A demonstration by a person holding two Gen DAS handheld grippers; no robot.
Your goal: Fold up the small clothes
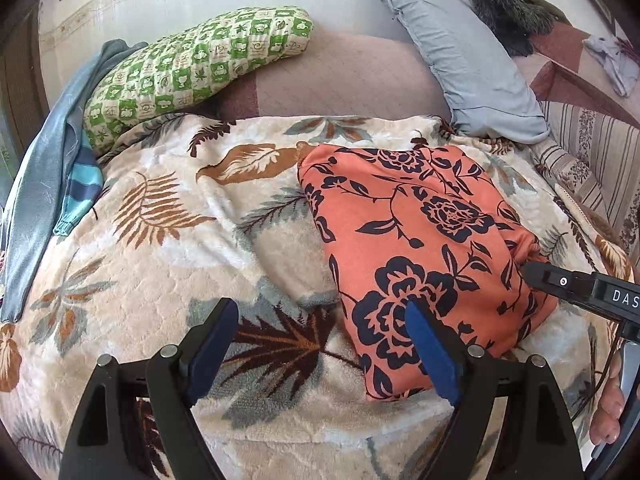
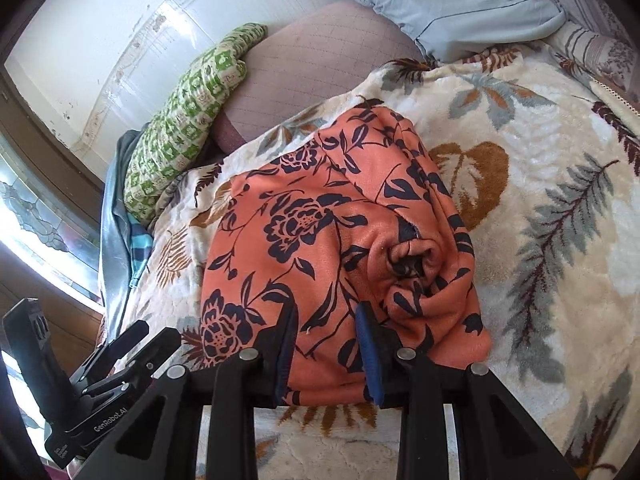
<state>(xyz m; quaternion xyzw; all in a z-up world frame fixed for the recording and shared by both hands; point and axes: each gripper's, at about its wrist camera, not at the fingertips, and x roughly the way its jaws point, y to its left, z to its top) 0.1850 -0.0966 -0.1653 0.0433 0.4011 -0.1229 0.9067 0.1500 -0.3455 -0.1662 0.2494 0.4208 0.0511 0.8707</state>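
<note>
Left gripper [image 1: 320,344]: jaws wide apart, nothing in them. One blue pad sits over the near corner of the cloth.
Right gripper [image 2: 326,344]: jaws part way closed on the near edge of the orange flowery cloth [image 2: 336,240]. The cloth fills the gap; it looks pinched.
Cloth: folded into a thick bundle on the leafy blanket [image 1: 168,240], near the front. One end is bunched up.
Do it well: hold the edge firmly and move slowly so the layers stay stacked. The free gripper could press the bundle flat.
Far side: green checked pillow [image 1: 192,68], grey pillow [image 1: 460,60], blue clothes [image 1: 48,176] at the left edge.
</note>
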